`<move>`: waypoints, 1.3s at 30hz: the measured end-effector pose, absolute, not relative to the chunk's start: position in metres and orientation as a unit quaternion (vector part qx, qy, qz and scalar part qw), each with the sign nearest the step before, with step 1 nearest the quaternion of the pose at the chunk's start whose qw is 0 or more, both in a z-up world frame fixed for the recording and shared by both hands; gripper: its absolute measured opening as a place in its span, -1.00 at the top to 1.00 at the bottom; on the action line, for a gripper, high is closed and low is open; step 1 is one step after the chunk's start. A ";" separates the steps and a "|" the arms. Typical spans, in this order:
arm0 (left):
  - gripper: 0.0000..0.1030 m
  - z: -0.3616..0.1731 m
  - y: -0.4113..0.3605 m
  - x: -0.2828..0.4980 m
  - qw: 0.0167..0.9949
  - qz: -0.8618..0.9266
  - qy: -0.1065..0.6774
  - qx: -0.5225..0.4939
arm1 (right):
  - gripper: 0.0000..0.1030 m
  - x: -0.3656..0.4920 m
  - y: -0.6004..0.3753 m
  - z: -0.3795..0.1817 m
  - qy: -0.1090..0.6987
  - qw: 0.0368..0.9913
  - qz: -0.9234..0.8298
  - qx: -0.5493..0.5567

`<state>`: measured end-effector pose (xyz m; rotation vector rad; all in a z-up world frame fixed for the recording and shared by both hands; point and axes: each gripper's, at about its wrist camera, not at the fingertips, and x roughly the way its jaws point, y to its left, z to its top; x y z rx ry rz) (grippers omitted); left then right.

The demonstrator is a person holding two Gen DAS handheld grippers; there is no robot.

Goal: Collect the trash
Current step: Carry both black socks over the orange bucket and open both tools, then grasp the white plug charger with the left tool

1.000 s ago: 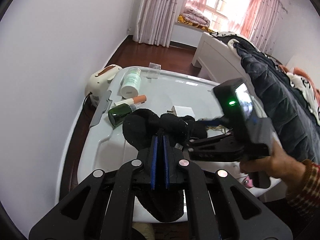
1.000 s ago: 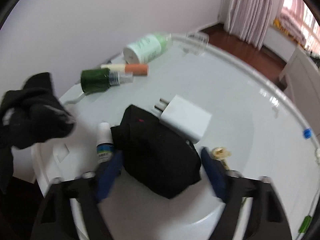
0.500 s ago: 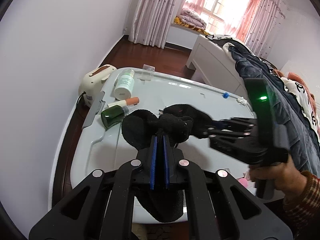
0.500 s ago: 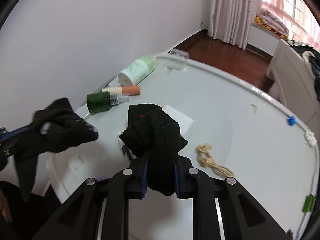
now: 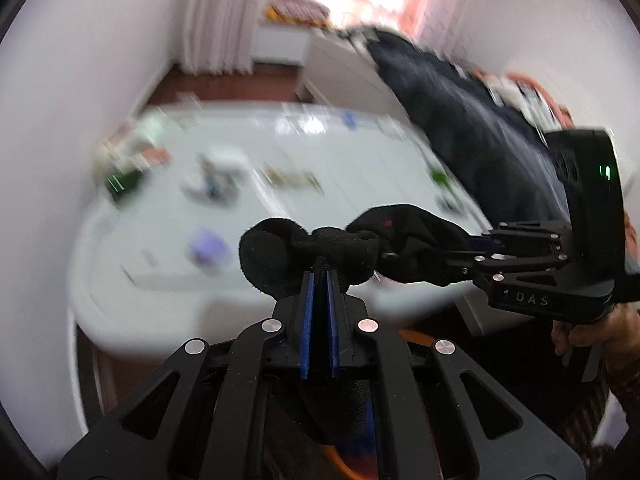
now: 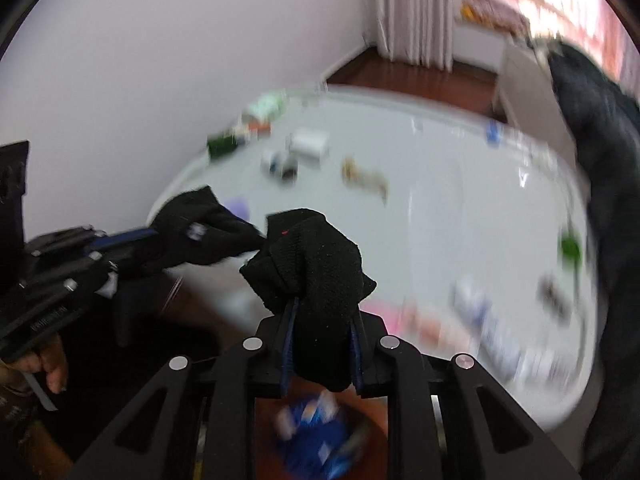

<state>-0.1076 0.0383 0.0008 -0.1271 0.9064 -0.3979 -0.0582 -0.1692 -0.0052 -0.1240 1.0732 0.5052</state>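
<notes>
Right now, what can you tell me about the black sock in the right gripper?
The black sock is soft knitted cloth, crumpled into a lump, with a tiny red mark near its top. The right gripper is shut on it, blue pads pressing both sides, so it bunches above the fingers and its end hangs below. It is held up in the air, off the white table, close to the other black sock.

you can read one thing: white letters "das" on the black body of your right gripper [image 5: 468,254]. every other label on the table is blurred.
</notes>
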 end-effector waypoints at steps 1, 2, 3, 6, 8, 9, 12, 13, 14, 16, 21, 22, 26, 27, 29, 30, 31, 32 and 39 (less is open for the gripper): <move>0.90 -0.009 0.024 -0.120 0.865 -0.203 0.455 -0.055 | 0.58 -0.073 -0.178 -0.017 0.524 0.818 0.231 -0.050; 0.90 -0.017 0.014 -0.129 0.856 -0.211 0.469 -0.051 | 0.58 -0.087 -0.187 -0.027 0.537 0.812 0.223 -0.043; 0.90 -0.024 0.004 -0.138 0.846 -0.221 0.483 -0.043 | 0.58 -0.097 -0.193 -0.036 0.551 0.804 0.221 -0.036; 0.90 -0.045 -0.023 -0.158 0.820 -0.238 0.520 -0.009 | 0.58 -0.129 -0.211 -0.070 0.598 0.775 0.203 -0.014; 0.90 -0.060 -0.038 -0.169 0.801 -0.248 0.544 0.009 | 0.58 -0.147 -0.222 -0.093 0.627 0.756 0.188 0.008; 0.90 -0.066 -0.044 -0.171 0.794 -0.250 0.554 0.015 | 0.58 -0.152 -0.226 -0.100 0.638 0.748 0.185 0.016; 0.90 -0.088 -0.054 -0.175 0.767 -0.252 0.589 0.027 | 0.47 -0.166 -0.229 -0.119 0.658 0.733 0.172 0.013; 0.85 -0.094 -0.056 -0.176 0.759 -0.251 0.600 0.025 | 0.36 -0.165 -0.227 -0.124 0.666 0.726 0.170 0.013; 0.71 -0.098 -0.057 -0.177 0.753 -0.250 0.608 0.026 | 0.04 -0.165 -0.229 -0.128 0.671 0.724 0.161 0.016; 0.24 -0.099 -0.055 -0.178 0.754 -0.241 0.610 0.028 | -0.44 -0.165 -0.233 -0.135 0.687 0.709 0.156 0.026; -0.19 -0.084 -0.040 -0.171 0.784 -0.213 0.583 0.015 | -0.50 -0.159 -0.244 -0.120 0.657 0.736 0.154 0.056; -0.19 -0.079 -0.037 -0.168 0.792 -0.210 0.574 0.008 | -0.52 -0.156 -0.244 -0.115 0.648 0.744 0.157 0.053; -0.19 -0.053 -0.027 -0.159 0.825 -0.200 0.528 0.009 | -0.61 -0.142 -0.242 -0.085 0.598 0.784 0.165 0.023; -0.19 -0.046 -0.024 -0.153 0.835 -0.194 0.515 0.013 | -0.62 -0.137 -0.242 -0.076 0.585 0.793 0.168 0.016; -0.19 -0.029 -0.013 -0.140 0.855 -0.170 0.489 0.017 | -0.63 -0.132 -0.243 -0.060 0.564 0.808 0.171 0.005; -0.19 -0.023 -0.006 -0.132 0.862 -0.158 0.481 0.012 | -0.64 -0.126 -0.243 -0.051 0.551 0.816 0.174 0.000; -0.19 -0.016 0.007 -0.119 0.869 -0.143 0.474 0.004 | -0.69 -0.121 -0.244 -0.043 0.541 0.822 0.178 -0.003; -0.20 -0.009 0.020 -0.104 0.876 -0.129 0.465 -0.004 | -0.73 -0.114 -0.243 -0.036 0.533 0.827 0.181 -0.007; -0.40 -0.004 0.065 -0.002 0.896 -0.076 0.437 -0.004 | -0.75 -0.064 -0.235 0.007 0.468 0.862 0.192 -0.003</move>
